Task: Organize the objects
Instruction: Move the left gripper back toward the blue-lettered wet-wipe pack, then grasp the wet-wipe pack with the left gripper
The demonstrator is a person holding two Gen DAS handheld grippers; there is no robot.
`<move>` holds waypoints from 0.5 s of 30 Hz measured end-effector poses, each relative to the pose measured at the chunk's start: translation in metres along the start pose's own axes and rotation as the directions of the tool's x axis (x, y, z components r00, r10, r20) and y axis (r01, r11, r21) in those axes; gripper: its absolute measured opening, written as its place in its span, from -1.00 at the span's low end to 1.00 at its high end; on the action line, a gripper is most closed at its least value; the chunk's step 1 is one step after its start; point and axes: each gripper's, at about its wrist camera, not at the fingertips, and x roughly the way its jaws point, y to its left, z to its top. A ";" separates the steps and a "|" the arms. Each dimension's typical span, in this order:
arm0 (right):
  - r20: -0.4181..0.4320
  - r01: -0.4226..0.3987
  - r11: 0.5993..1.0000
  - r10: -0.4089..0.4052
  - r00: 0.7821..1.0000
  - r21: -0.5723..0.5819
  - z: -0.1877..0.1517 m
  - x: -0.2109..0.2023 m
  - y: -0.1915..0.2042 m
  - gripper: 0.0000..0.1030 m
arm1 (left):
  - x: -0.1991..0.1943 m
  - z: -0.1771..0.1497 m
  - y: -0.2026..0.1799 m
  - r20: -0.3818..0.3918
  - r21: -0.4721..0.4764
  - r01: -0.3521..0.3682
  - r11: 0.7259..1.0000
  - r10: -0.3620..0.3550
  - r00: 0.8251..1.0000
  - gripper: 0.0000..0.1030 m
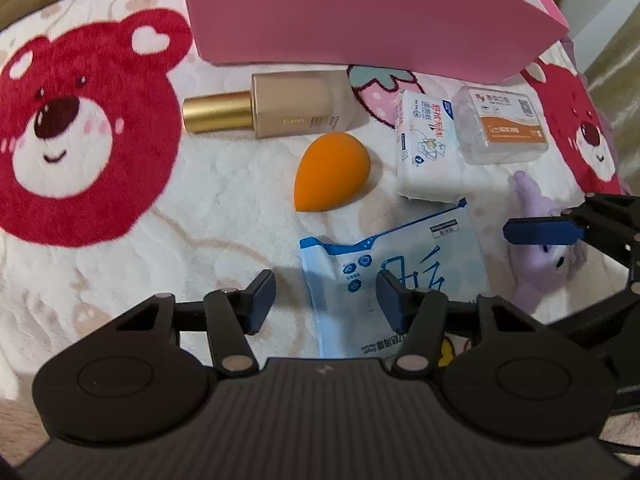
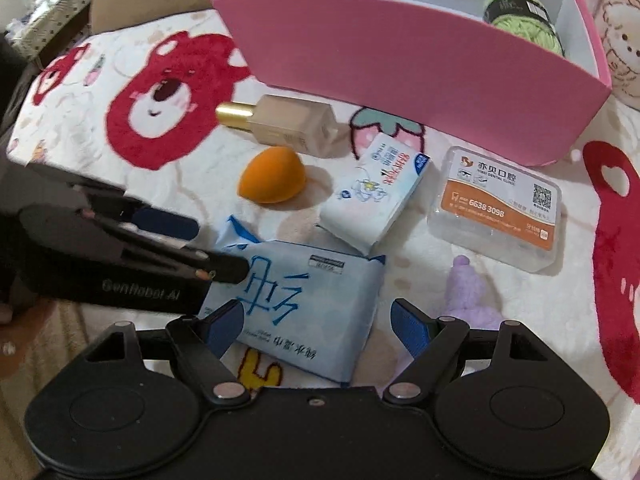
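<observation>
In the left wrist view, the left gripper (image 1: 326, 300) points down at a soft blanket (image 1: 160, 240) with red bear prints. Its jaws stand apart, and the left edge of a light blue wipes pack (image 1: 404, 264) lies between them; the pads do not press on it yet, as far as I can see. Beyond the pack lie an orange sponge (image 1: 332, 172), a foundation bottle (image 1: 280, 108) with a gold cap, a small tissue pack (image 1: 428, 148) and a clear plastic case (image 1: 500, 124). A pink box (image 1: 360, 20) stands behind them. At the right edge the right gripper (image 1: 560, 236) comes in above a purple plush toy (image 1: 540, 256).

In the right wrist view, the right gripper (image 2: 316, 324) has its jaws wide apart. The lower right part of the wipes pack (image 2: 300, 300) is between them, and the plush toy (image 2: 472, 300) is just beside the right jaw. The left gripper (image 2: 192, 248) reaches over the left end of the pack. The pink box (image 2: 400, 72) is open at the top, with a green yarn ball (image 2: 520, 20) inside.

I judge that the step in hand is to pick up the wipes pack for the box. The pack is soft and flat, so the left jaws should go low, take the edge fully, and close firmly before lifting. The right gripper should keep away from the plush toy
</observation>
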 end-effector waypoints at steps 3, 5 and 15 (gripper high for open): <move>-0.014 0.005 1.000 -0.005 1.000 0.016 0.004 0.006 -0.002 0.62 | 0.000 -0.003 0.003 0.015 -0.029 0.003 1.000 -0.002 1.000 -0.03; -0.016 -0.006 1.000 0.007 1.000 0.023 0.001 0.006 -0.004 0.61 | 0.001 -0.005 0.003 0.030 -0.024 -0.007 1.000 0.007 1.000 -0.03; -0.022 -0.027 0.998 0.029 0.999 0.058 -0.003 0.023 -0.007 0.40 | 0.004 0.001 0.015 0.075 -0.068 0.006 0.998 -0.001 0.997 -0.06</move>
